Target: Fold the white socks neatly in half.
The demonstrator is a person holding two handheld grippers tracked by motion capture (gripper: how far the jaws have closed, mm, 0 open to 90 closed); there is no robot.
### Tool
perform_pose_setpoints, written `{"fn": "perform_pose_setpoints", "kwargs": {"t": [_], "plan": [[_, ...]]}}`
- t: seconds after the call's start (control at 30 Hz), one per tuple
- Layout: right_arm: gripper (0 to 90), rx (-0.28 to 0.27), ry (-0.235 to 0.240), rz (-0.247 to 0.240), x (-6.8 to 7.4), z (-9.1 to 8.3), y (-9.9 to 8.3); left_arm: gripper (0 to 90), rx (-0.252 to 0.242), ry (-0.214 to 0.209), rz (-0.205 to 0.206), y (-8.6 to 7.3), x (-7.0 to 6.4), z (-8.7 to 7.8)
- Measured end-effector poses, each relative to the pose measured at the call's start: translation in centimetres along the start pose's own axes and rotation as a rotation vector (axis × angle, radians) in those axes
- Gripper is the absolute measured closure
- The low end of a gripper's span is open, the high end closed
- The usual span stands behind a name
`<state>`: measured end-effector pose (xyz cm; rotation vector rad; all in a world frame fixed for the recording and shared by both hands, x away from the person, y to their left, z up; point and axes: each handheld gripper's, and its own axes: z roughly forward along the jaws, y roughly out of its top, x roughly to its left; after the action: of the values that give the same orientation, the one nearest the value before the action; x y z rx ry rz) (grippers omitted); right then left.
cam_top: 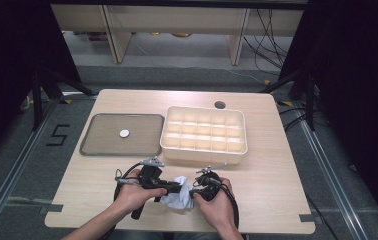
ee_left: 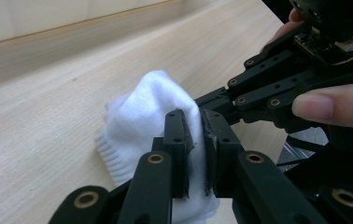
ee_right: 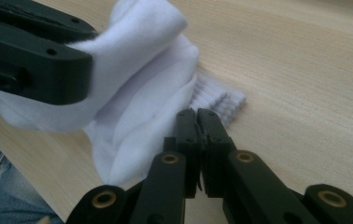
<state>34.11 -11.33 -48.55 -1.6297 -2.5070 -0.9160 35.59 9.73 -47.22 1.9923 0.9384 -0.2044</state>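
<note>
Where the pale wooden table (cam_top: 102, 200) spreads widest, it carries at its far side a cream plastic organiser box (cam_top: 204, 133) divided into a grid of small square compartments, and left of that a flat grey tray (cam_top: 102, 145) with rounded corners, a small white disc (cam_top: 124, 133) lying on it. Near the front edge, between the person's two hands, sits a white sock (cam_top: 179, 198), soft knitted cloth bunched into folds, its ribbed cuff (ee_right: 219, 100) resting on the wood. The left gripper (ee_left: 197, 140) comes in from the left and pinches a fold of the sock between its black jaws, which stand nearly together with cloth in the narrow gap. The right gripper (ee_right: 197, 122) meets the sock from the opposite side, its jaws pressed together against the lower edge of the cloth beside the cuff; whether fabric is caught between them I cannot tell.
</note>
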Motion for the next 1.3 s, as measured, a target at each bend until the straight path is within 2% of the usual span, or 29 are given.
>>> {"fn": "perform_pose_setpoints", "kwargs": {"t": [0.03, 0.1, 0.13, 0.17, 0.2, 0.3, 0.33, 0.37, 0.4, 0.47, 0.5, 0.53, 0.6, 0.63, 0.7, 0.73, 0.77, 0.8, 0.87, 0.97, 1.0, 1.03, 1.07, 1.1, 1.17, 1.23, 1.3], "plan": [[88.1, -0.003, 0.012, -0.009, 0.0, 0.0, 0.0, 79.8, -0.001, 0.007, -0.001, 0.0, -0.1, 0.0], [88.1, -0.003, 0.004, -0.010, 0.1, 0.1, 0.0, 79.7, 0.004, 0.011, 0.000, -0.1, -0.1, 0.1], [88.1, -0.006, 0.003, -0.034, 0.0, 0.2, 0.0, 79.7, 0.005, 0.005, 0.002, -0.1, -0.1, 0.2], [88.1, 0.000, -0.002, -0.018, 0.1, 0.2, 0.0, 79.7, 0.009, -0.002, 0.000, -0.1, -0.1, 0.2], [88.1, 0.004, 0.003, -0.014, 0.2, 0.2, 0.0, 79.6, 0.003, 0.009, 0.000, -0.2, -0.2, 0.3], [88.1, 0.002, 0.012, -0.018, 0.4, 0.2, 0.1, 79.6, 0.016, -0.001, 0.010, -0.2, -0.1, 0.4], [88.1, 0.007, 0.004, -0.015, 0.5, 0.2, 0.0, 79.6, 0.008, 0.019, 0.008, -0.3, -0.3, 0.5], [88.1, 0.010, 0.004, -0.004, 0.6, 0.2, 0.0, 79.6, 0.013, 0.018, 0.010, -0.3, -0.3, 0.5], [88.1, 0.012, 0.005, -0.003, 0.6, 0.2, 0.0, 79.5, 0.021, 0.000, 0.011, -0.3, -0.3, 0.6], [88.1, 0.013, -0.009, -0.013, 0.5, 0.4, 0.0, 79.5, 0.019, 0.014, 0.016, -0.4, -0.4, 0.7], [88.1, 0.010, 0.002, -0.009, 0.6, 0.3, 0.0, 79.5, 0.023, 0.001, 0.015, -0.4, -0.3, 0.8], [88.1, 0.011, 0.002, -0.007, 0.7, 0.3, 0.0, 79.4, 0.025, 0.011, 0.019, -0.5, -0.4, 0.8], [88.1, 0.013, 0.016, -0.010, 0.7, 0.4, 0.1, 79.3, 0.029, 0.002, 0.020, -0.6, -0.5, 1.0], [88.1, 0.014, 0.006, -0.006, 0.7, 0.3, 0.1, 79.2, 0.028, 0.014, 0.023, -0.6, -0.5, 1.0], [88.1, 0.007, -0.001, -0.017, 0.7, 0.5, 0.1, 79.1, 0.037, 0.008, 0.027, -0.7, -0.6, 1.1], [88.1, 0.017, -0.004, -0.005, 0.8, 0.5, 0.1, 79.1, 0.050, 0.027, 0.032, -0.7, -0.7, 1.1], [88.2, 0.016, -0.006, -0.009, 0.8, 0.5, 0.1, 79.1, 0.038, 0.005, 0.030, -0.8, -0.6, 1.3], [88.2, 0.015, 0.005, -0.008, 0.8, 0.4, 0.1, 79.0, 0.041, 0.003, 0.036, -0.8, -0.6, 1.4], [88.3, 0.019, 0.004, 0.000, 0.9, 0.4, 0.1, 78.9, 0.046, 0.003, 0.043, -0.9, -0.7, 1.5], [88.3, 0.011, 0.011, -0.019, 0.8, 0.6, 0.1, 78.8, 0.046, 0.021, 0.047, -1.1, -0.8, 1.7], [88.3, 0.011, 0.011, -0.020, 0.8, 0.6, 0.1, 78.9, 0.052, 0.016, 0.052, -1.2, -0.8, 1.8], [88.2, 0.034, 0.021, 0.046, 1.2, 0.4, 0.1, 78.9, 0.058, 0.018, 0.056, -1.3, -0.8, 1.9], [88.1, 0.018, 0.002, -0.011, 0.7, 0.5, 0.1, 79.0, 0.050, 0.027, 0.059, -1.4, -0.9, 2.0], [87.8, 0.020, 0.006, -0.006, 0.7, 0.5, 0.1, 79.1, 0.059, 0.019, 0.063, -1.4, -0.8, 2.0], [86.9, 0.015, 0.007, -0.002, 0.4, 0.1, 0.3, 79.2, 0.055, 0.034, 0.066, -1.5, -0.9, 2.1], [85.6, -0.018, 0.000, 0.020, 0.0, -0.7, 0.7, 79.3, 0.061, 0.030, 0.076, -1.5, -0.9, 2.2], [84.1, -0.059, -0.020, 0.018, -0.5, -1.4, 1.1, 79.3, 0.058, 0.034, 0.077, -1.5, -0.9, 2.2]]}}
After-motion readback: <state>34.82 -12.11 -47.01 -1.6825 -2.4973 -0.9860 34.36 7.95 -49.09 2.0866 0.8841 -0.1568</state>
